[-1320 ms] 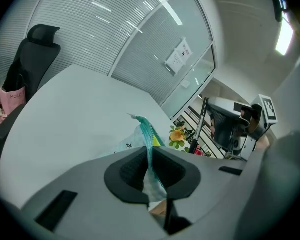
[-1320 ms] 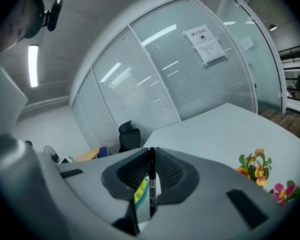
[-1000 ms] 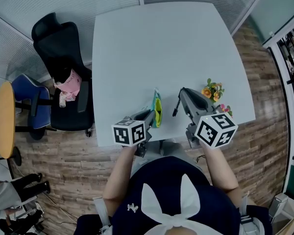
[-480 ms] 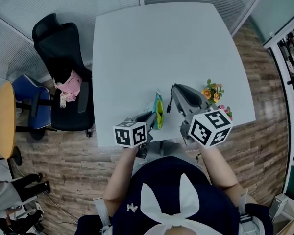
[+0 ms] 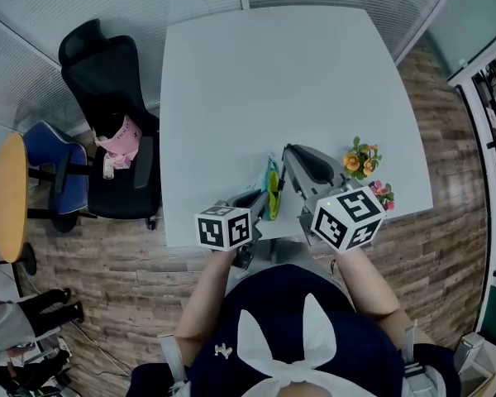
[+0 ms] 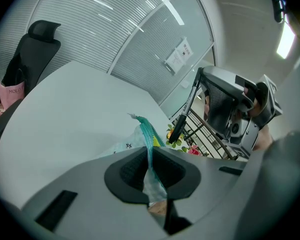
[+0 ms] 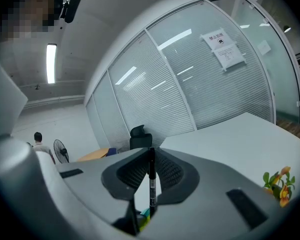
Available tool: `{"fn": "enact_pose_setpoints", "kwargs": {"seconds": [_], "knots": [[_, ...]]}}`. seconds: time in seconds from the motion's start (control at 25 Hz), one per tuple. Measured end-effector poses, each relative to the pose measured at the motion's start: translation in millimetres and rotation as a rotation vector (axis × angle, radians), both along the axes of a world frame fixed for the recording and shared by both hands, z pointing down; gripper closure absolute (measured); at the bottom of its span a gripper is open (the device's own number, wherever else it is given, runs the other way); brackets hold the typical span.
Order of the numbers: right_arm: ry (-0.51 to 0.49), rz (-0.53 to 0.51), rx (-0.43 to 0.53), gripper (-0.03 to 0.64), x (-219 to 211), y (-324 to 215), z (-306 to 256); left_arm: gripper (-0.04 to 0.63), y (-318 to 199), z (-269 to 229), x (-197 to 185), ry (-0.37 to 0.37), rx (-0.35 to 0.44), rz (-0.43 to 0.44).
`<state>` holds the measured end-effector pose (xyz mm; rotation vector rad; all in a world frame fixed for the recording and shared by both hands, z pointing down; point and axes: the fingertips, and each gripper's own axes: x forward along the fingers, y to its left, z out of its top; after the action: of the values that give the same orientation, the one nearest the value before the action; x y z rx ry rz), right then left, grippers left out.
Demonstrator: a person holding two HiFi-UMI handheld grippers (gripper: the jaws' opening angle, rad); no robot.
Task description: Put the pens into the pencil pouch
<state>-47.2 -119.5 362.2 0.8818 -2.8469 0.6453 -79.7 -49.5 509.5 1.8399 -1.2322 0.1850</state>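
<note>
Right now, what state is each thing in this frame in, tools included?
left tool, shut on the pencil pouch's edge.
pencil pouch, held up on edge; zip state unclear.
right tool, shut on the pen.
pen, clamped across the jaws, outside the pouch.
flowers, untouched near the table edge.

A pink carrier bag (image 6: 10, 91) lying on the black office chair (image 6: 35, 54) is showing dark capitals beginning "MOL"; the rest is blurring out. A white paper notice (image 7: 221, 48) on the ribbed glass wall (image 7: 180, 94) is carrying Chinese characters above a round symbol, too small to read. The slim black pen (image 7: 151, 184) is bearing pale print, unreadable.
</note>
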Motion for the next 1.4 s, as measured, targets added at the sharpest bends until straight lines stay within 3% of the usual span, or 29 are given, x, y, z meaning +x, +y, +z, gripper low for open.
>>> {"fn": "enact_pose_setpoints", "kwargs": {"seconds": [0.8,1.08,1.4], "knots": [[0.039,-0.014,-0.012,0.568,1,-2,27,0.549,-5,-7,9,0.007,0.007,0.025],[0.114,-0.034,0.029,0.568,4,8,40,0.549,-5,-8,9,0.005,0.008,0.026],[0.146,-0.043,0.005,0.569,8,18,56,0.549,-8,-8,6,0.005,0.011,0.021]]}}
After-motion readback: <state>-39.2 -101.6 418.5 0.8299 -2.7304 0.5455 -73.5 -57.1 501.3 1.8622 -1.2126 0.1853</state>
